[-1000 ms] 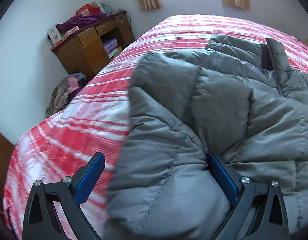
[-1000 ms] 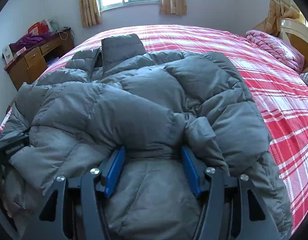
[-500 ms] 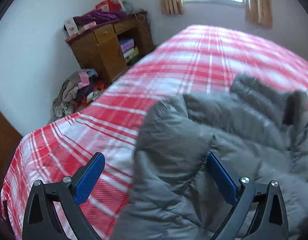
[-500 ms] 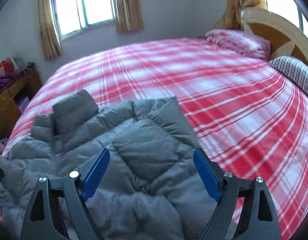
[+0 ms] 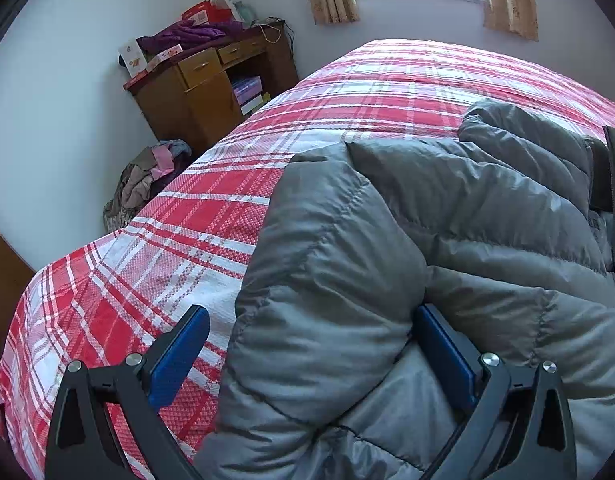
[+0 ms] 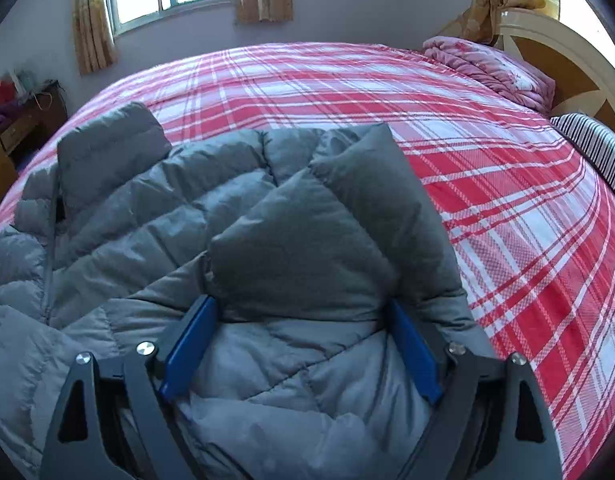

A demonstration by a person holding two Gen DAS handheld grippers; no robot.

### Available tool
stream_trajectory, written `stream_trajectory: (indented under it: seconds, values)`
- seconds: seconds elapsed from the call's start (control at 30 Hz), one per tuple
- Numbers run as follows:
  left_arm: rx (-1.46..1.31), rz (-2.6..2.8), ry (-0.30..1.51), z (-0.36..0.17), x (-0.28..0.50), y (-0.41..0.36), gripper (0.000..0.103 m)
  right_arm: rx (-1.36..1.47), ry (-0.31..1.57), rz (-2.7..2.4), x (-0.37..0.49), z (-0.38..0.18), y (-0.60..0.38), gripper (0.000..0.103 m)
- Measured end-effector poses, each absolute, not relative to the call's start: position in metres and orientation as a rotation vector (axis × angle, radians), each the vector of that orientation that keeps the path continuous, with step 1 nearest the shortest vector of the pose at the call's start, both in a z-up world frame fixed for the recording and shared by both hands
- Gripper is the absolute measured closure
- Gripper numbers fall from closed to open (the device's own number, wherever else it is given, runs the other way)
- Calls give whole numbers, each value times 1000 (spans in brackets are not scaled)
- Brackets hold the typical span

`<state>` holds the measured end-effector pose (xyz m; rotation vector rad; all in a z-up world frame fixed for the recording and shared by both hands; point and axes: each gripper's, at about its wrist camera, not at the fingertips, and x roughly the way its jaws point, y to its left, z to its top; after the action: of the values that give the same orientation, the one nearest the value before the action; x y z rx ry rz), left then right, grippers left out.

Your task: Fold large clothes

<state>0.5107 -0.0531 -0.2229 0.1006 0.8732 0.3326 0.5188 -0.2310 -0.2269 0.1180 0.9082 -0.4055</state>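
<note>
A grey puffer jacket [image 6: 267, 248] lies folded on the red-and-white plaid bed [image 6: 487, 200], its sleeves laid over the body. The right hand-held gripper [image 6: 303, 344] stands spread wide with a puffy fold between its blue pads, not pinched. The left hand-held gripper [image 5: 311, 352] is spread too, one pad against the jacket, the other over the bedspread

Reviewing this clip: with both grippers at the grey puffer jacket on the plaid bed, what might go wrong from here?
1. The puffer jacket is bulky; its folded-in side bulges between the right gripper's open jaws and may spring back open.
2. The left gripper straddles the jacket's edge with one finger over the plaid bedspread, so closing could pinch the bedspread too.
</note>
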Motion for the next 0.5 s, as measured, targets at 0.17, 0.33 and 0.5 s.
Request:
stream_trajectory:
  seconds: [0.17,0.33,0.5]
  values:
    - [91,327,875,-224,511,-52,1,100,914,-419,521,-228,-228,13]
    - [106,334,868,-223,511,-53,1,93,916,-424,521,-229,-227,12]
    - [105,330,864,-224,509,-54,1,101,913,-419,521,-229,-227,12]
